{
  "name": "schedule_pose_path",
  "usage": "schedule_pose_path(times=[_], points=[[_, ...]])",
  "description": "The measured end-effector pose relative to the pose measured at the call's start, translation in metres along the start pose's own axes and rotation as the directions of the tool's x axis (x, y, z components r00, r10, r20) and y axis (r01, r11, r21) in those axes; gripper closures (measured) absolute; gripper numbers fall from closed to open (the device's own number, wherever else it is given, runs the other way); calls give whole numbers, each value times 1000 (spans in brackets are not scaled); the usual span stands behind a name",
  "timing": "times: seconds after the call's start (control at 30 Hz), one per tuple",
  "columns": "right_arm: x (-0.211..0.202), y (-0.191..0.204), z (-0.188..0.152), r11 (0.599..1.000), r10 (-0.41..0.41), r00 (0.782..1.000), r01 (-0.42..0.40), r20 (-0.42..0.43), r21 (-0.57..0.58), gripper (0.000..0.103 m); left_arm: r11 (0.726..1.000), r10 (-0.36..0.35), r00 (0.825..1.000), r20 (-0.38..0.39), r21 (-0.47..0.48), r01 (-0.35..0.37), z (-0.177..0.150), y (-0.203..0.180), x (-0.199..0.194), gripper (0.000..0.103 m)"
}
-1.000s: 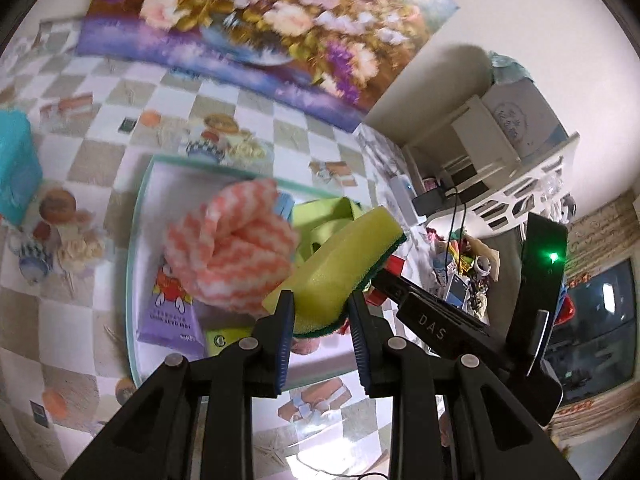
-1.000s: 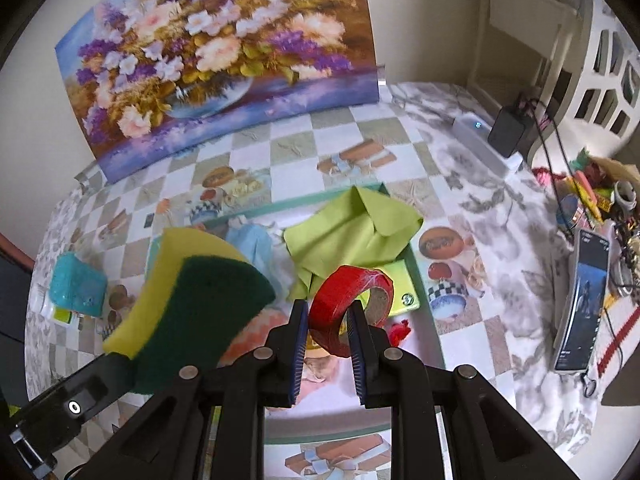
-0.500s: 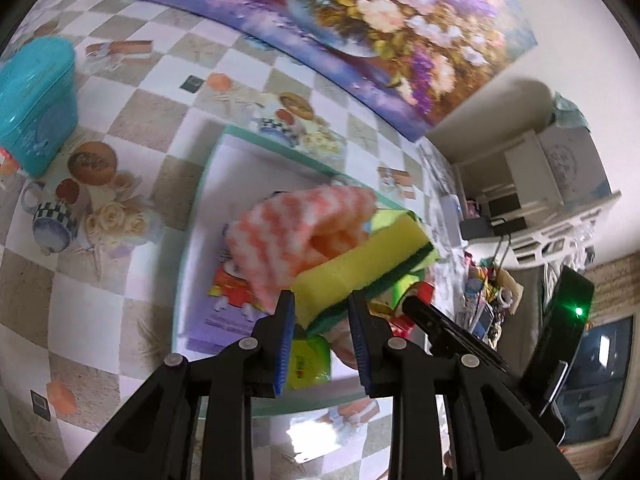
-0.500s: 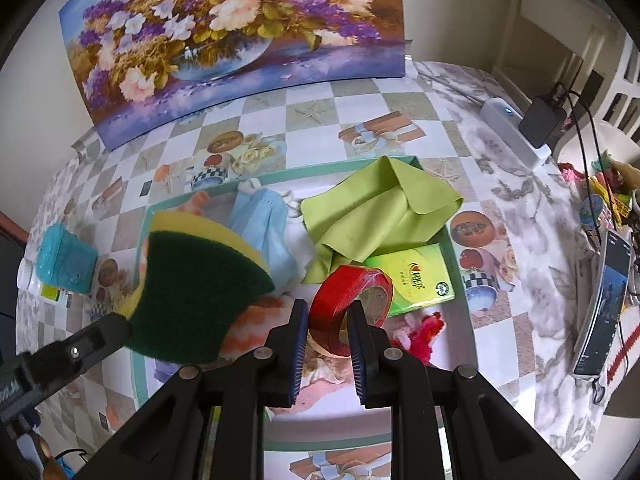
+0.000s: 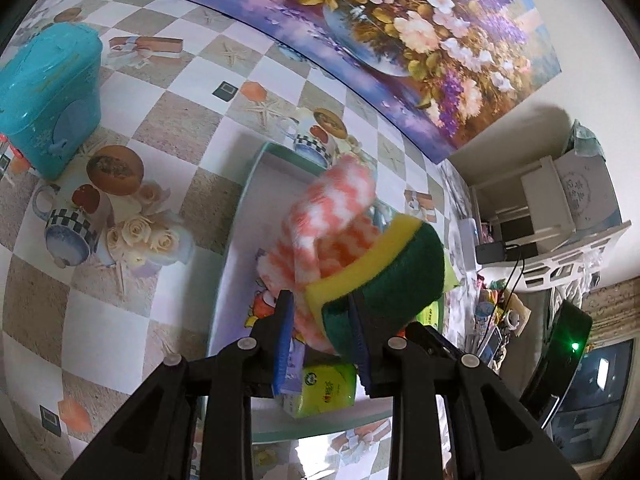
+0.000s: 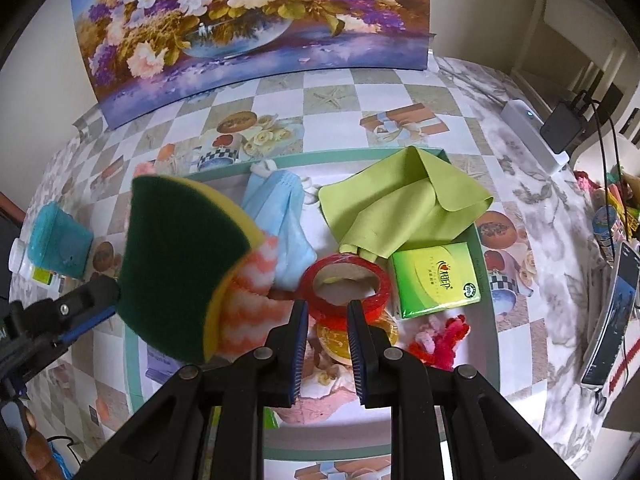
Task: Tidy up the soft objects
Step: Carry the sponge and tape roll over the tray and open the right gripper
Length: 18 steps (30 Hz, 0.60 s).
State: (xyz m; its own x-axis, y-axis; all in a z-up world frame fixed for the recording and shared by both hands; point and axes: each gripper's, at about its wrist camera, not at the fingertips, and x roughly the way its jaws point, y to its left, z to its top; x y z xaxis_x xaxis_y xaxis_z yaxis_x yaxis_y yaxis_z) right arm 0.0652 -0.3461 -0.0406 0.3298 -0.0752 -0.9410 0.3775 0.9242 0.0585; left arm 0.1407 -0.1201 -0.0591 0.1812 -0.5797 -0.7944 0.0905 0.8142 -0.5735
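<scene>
Sponge [image 5: 384,276]: yellow foam with a dark green scouring face, a flat oblong block. I hold it by one end in the left hand-held gripper [image 5: 320,336], jaws narrow and pressed on it. Its long axis runs up and away from the jaws, tilted toward the right of the left view; the green face is turned toward the right hand-held gripper [image 6: 327,320]. It hangs above the tray [image 6: 134,356], over its left part, just in front of an orange-and-white cloth [image 6: 248,320]; I cannot tell whether the two touch.

Right hand-held gripper: jaws narrow, clamped on the rim of a red tape roll [image 6: 346,288].

Tray: pale floor, teal rim, on the desk [image 6: 332,96]. It holds a blue cloth [image 6: 282,220], a green cloth [image 6: 404,204], a green packet [image 6: 436,280] and red fuzzy bits [image 6: 440,340].

Desk: oilcloth in grey and white checks with printed cups and roses. A flower painting [image 6: 248,20] leans on the wall behind; a teal box [image 5: 48,92] stands at the left. A white shelf [image 5: 560,208] and cables lie to the right.
</scene>
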Motion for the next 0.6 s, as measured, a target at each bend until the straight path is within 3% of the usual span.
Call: schedule_pose_path(times=[0.4, 0.6], points=[[7, 4, 0, 1000, -6, 1000, 5, -12, -19, 81, 998, 29, 999, -29, -48, -30, 6, 17, 12, 74], [2, 5, 1, 1000, -8, 1000, 8, 0, -21, 80, 999, 27, 1000, -16, -25, -27, 6, 10, 3, 74]])
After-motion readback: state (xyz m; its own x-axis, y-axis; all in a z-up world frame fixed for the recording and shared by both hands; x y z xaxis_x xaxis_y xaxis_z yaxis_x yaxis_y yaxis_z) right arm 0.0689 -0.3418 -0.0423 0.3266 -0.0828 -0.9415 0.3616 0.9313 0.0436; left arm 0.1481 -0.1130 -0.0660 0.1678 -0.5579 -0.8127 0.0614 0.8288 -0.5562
